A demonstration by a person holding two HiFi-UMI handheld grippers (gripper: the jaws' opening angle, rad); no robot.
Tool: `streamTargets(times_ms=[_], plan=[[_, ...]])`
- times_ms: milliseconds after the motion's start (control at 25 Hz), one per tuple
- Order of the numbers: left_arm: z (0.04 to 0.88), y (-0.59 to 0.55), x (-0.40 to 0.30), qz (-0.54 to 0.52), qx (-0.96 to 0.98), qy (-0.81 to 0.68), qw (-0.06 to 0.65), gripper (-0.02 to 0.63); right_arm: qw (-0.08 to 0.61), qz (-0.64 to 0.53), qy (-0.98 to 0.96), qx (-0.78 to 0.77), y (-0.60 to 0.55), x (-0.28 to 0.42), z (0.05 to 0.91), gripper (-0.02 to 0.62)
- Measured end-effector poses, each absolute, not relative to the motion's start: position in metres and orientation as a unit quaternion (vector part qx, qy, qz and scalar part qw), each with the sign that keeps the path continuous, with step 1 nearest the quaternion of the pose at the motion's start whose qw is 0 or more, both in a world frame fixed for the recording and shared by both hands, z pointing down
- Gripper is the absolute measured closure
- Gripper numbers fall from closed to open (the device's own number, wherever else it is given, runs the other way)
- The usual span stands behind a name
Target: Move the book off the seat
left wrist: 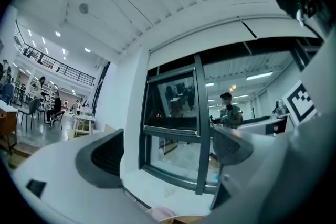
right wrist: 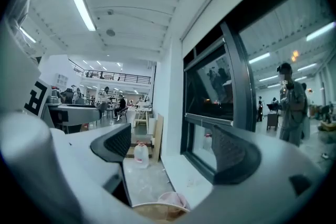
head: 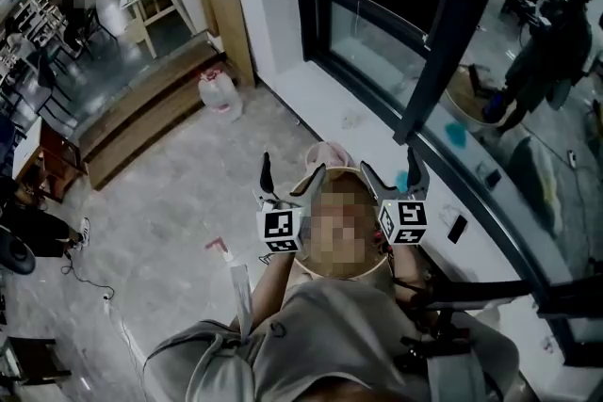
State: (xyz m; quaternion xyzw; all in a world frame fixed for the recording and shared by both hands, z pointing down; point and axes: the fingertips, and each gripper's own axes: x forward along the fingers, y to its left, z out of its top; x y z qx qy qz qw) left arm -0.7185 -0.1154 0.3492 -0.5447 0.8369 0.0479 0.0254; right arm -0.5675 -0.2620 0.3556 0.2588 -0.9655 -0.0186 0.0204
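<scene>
Both tools are held raised side by side in front of a dark-framed window, as seen in the head view. The left tool is released: in the left gripper view its two jaws are seen spread wide, with nothing between them but the window and the pale sill beyond. The right tool is likewise released; in the right gripper view its jaws are set well apart and nothing is gripped, only the floor and the wall being seen through the gap. A cube with square markers is carried on each tool, and the two cubes are seen close together in the head view.

The book cannot be made out in any view. Just below the tools a round tan rim is seen, and whether it is the seat cannot be told; it also shows at the bottom edge of the right gripper view. A pink thing lies just beyond it, toward the window, and is seen too in the left gripper view.

Farther off, a clear water jug with a red label is stood on the pale mottled floor, near the wooden steps. A wooden board is leaned upright against the white wall beside the jug. Beyond the glass a person in dark clothing is seen standing.
</scene>
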Motion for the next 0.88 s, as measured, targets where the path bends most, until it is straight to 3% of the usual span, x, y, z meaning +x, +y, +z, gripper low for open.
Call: streamTargets(times_ms=[600, 760, 880], plan=[[0.343, -0.111, -0.705, 0.047, -0.557, 0.828, 0.037, 0.075, 0.011, 0.006, -0.967, 0.254, -0.256, -0.552, 0.354, 0.106], [0.338, -0.109, -0.698, 0.044, -0.563, 0.824, 0.044, 0.132, 0.012, -0.001, -0.969, 0.248, -0.247, -0.551, 0.35, 0.107], [0.338, -0.107, -0.693, 0.043, -0.566, 0.822, 0.045, 0.243, 0.02, -0.002, -0.97, 0.241, -0.24, -0.554, 0.352, 0.115]])
